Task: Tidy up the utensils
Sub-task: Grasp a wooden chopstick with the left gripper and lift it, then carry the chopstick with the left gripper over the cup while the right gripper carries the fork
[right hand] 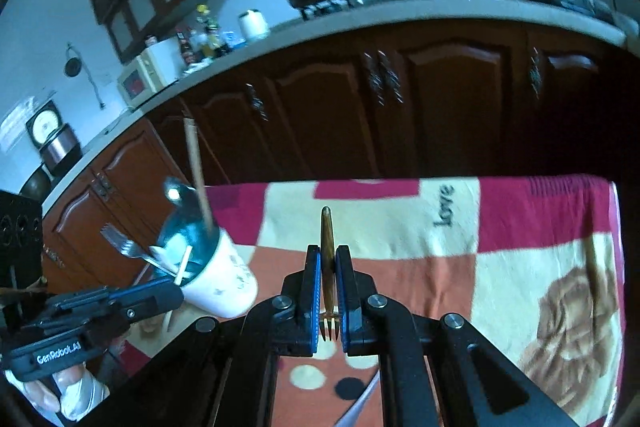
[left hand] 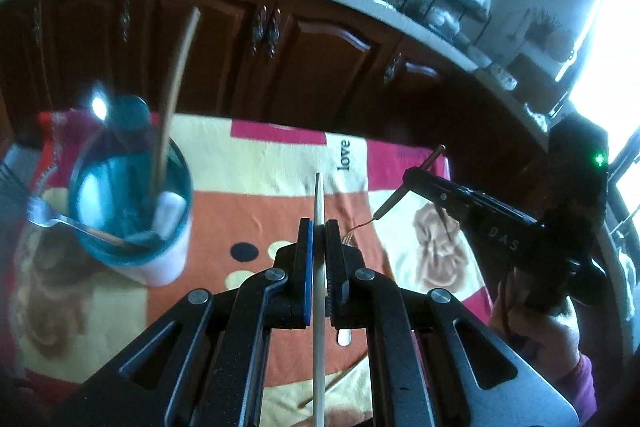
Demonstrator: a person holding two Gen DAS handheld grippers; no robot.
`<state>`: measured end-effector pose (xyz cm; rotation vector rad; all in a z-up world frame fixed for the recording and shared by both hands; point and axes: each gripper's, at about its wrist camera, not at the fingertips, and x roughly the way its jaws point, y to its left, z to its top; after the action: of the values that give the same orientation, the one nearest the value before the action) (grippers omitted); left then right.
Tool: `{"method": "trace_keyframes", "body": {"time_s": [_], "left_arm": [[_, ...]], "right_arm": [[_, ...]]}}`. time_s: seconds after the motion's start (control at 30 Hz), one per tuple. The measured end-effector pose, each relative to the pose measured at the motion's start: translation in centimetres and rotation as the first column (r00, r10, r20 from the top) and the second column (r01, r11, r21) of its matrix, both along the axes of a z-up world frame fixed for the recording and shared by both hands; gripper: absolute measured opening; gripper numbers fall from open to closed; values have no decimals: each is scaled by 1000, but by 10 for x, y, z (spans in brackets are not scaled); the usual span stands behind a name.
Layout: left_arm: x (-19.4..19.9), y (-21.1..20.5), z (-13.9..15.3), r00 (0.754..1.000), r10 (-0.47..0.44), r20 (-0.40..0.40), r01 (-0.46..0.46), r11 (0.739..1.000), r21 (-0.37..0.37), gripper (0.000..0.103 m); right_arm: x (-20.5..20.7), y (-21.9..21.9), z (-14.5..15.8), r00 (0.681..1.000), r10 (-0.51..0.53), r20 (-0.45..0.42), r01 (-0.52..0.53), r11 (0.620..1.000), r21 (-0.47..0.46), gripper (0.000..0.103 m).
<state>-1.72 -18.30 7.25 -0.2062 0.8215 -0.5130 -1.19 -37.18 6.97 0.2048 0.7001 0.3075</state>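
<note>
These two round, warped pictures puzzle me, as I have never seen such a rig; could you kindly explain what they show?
No robot is here: a person holds a two-finger gripper in each hand, and a fisheye camera on each looks along its fingers.

In the left wrist view, the left gripper is shut on a pale chopstick. The right gripper shows at the right edge of that view.

In the right wrist view, the right gripper is shut on a small gold fork, tines toward the camera.

Below lies a patterned blanket in red, cream and orange. On it stands a white cup with a blue inside, already holding a silver fork, a spoon and a chopstick.
</note>
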Motion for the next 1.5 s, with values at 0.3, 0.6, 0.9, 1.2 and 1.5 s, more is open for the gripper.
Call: {"method": "trace_keyframes", "body": {"time_s": [0.3,0.6,0.9,1.2,1.5], "left_arm": [[15,69,43,994,88,60,-86,996,-39,4],[51,124,61,963,215,165,-203,975,-86,4],[87,133,55,929,272,251,-258,962,-88,4],[119,124,57,902,252,350,-257,966,-35,4],[141,119,38,903,256,345,-266,964,-18,4]], "right_arm": [[-6,55,52,991,100,86,-100,995,-4,7],[15,116,74,974,181,139,-180,983,-22,7],[61,153,48,972,216,95,-211,976,-55,7],[88,162,17,971,234,44,-231,970,-77,7],[105,163,-5,969,245,11,-244,968,-49,7]]}}
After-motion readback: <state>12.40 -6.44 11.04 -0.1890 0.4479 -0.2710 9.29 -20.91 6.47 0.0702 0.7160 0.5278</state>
